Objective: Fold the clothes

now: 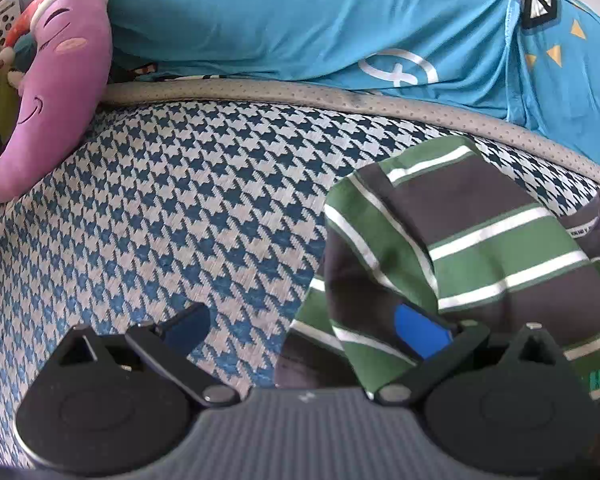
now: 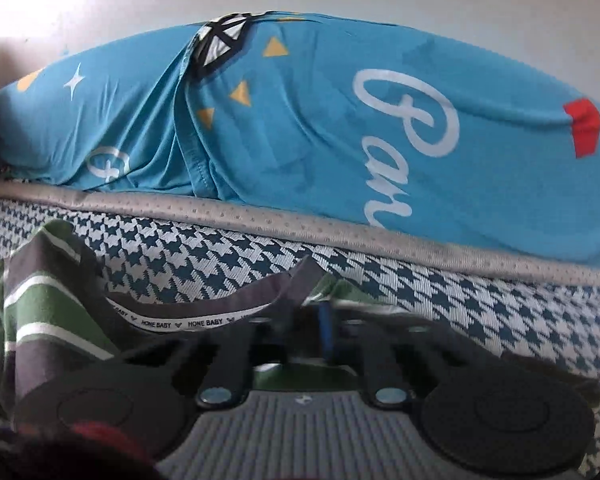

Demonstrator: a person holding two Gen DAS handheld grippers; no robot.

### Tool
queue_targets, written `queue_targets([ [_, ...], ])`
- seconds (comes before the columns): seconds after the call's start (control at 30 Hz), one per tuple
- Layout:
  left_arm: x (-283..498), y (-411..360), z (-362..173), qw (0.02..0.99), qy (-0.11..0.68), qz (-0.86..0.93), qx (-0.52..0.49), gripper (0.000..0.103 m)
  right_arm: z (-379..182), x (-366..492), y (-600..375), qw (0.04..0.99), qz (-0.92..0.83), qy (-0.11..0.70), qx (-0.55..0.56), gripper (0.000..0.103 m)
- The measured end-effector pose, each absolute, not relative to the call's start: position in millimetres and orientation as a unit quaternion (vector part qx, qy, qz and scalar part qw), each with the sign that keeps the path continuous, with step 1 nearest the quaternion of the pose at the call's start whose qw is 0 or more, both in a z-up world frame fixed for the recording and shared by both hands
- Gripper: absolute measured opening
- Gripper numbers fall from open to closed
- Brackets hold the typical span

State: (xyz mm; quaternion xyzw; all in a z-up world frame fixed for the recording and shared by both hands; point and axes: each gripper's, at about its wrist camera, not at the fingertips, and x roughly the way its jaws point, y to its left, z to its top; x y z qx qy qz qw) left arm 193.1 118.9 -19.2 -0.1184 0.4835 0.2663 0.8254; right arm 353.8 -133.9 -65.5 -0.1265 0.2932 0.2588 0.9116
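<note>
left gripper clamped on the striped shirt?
No: the left gripper is open, one finger over the houndstooth mat, the other against the striped shirt.

The striped shirt (image 1: 480, 248) is soft matt knit cloth, its neck tape (image 2: 188, 322) a smooth printed ribbon; the houndstooth mat (image 1: 160, 200) looks coarsely woven, edged with a perforated grey trim (image 1: 300, 94); the blue pillowcase (image 2: 340, 120) is smooth, faintly sheeny fabric; the plush toy (image 1: 60, 92) is velvety; the left claw (image 1: 304, 330) is matt black plastic with metal rivets.
</note>
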Motion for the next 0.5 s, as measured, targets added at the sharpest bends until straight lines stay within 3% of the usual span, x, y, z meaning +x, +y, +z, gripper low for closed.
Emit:
queue_targets([
  [0.1,194,116,-18,0.829,0.479,0.267,-0.112,0.103,-57,356,-136,0.93,0.225,0.269,-0.108,0.004],
  [0.27,194,112,-13,0.835,0.468,0.272,-0.103,0.103,-14,369,-174,0.968,0.146,0.193,0.062,0.007],
  [0.37,195,109,-14,0.836,0.47,0.268,-0.097,0.103,-9,377,-181,0.961,0.159,0.213,0.076,0.017],
  [0.5,194,107,-12,0.837,0.47,0.261,-0.102,0.103,-7,374,-187,0.957,0.159,0.231,0.068,0.022],
])
